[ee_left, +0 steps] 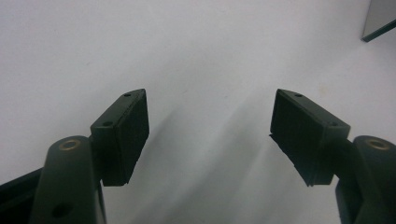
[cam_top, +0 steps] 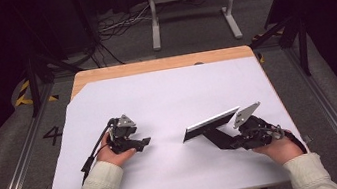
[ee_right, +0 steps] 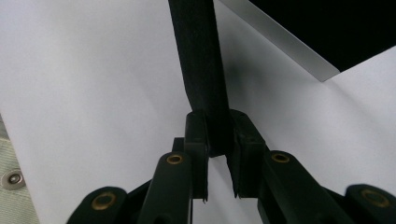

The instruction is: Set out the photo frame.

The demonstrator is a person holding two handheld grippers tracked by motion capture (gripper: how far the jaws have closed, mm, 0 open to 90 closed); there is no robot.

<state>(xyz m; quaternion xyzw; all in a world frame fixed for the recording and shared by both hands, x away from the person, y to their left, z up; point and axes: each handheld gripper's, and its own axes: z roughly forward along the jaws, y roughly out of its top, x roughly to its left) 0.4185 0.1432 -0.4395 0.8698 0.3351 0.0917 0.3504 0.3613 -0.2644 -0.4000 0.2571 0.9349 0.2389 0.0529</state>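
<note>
My right gripper (cam_top: 224, 139) clenched the squeegee (cam_top: 211, 123) by its black handle, blade near the surface's right edge. Left gripper (cam_top: 144, 142) rested w/ jaws released. Best: keep blade flat, pull evenly.

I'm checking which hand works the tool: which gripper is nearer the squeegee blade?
Right. The right gripper is shut on the black handle of the squeegee; the left gripper rests open on the white sheet, well apart from the blade.
</note>
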